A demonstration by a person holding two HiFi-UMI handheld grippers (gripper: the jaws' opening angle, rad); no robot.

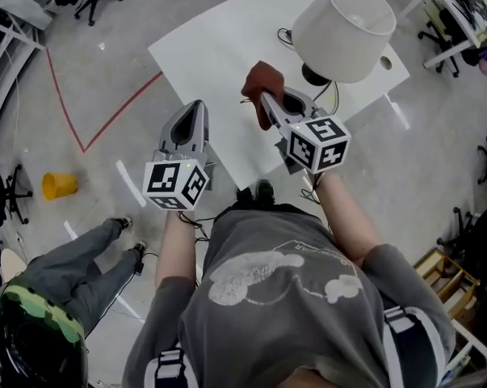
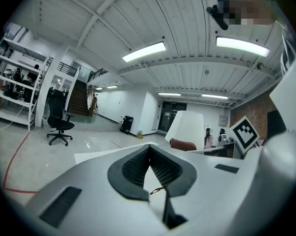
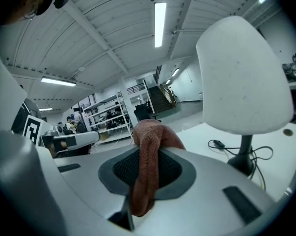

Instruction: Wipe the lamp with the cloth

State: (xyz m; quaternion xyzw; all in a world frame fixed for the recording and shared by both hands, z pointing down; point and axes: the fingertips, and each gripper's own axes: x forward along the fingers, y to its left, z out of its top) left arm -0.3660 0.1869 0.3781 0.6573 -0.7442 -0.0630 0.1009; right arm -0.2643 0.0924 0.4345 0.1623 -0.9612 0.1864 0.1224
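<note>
A lamp with a white shade (image 1: pixel 344 31) and a black foot (image 1: pixel 314 75) stands at the right end of the white table (image 1: pixel 219 55). My right gripper (image 1: pixel 269 97) is shut on a rust-red cloth (image 1: pixel 262 87), held in the air just left of the lamp and apart from it. In the right gripper view the cloth (image 3: pixel 150 156) hangs out of the jaws, with the shade (image 3: pixel 241 77) close on the right. My left gripper (image 1: pixel 196 107) hovers over the table's near edge, shut on nothing. The left gripper view shows its jaw tips meeting and the shade (image 2: pixel 187 127) beyond.
The lamp's black cable (image 3: pixel 221 146) lies on the table by the foot. On the floor are a yellow cup (image 1: pixel 59 185), a red tape line (image 1: pixel 106 120) and a wooden crate (image 1: pixel 449 277). Another person's legs (image 1: pixel 81 257) are at the lower left. Office chairs stand around.
</note>
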